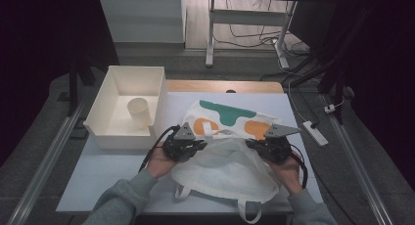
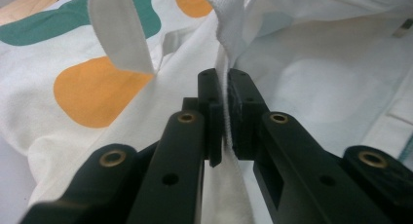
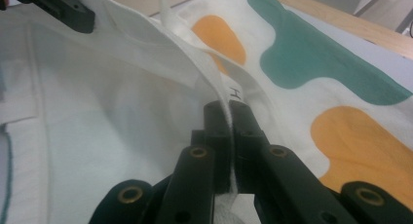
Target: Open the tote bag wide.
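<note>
Here both tools (image 1: pixel 198 146) (image 1: pixel 254 143) pinch bag (image 1: pixel 225 161) rim (bin (image 1: pixel 110 132) nr left).

From above my side, the high view looks forward and down on the table (image 1: pixel 98 171). My gripper views sit close, seemingly facing each other across the bag (image 1: pixel 230 161).

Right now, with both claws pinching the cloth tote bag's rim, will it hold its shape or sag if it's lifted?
The tote bag will probably sag: its cloth lies crumpled and folded on the table. It looks light, being thin fabric. The left claw and right claw each pinch a thin hem, so it may slip.
</note>
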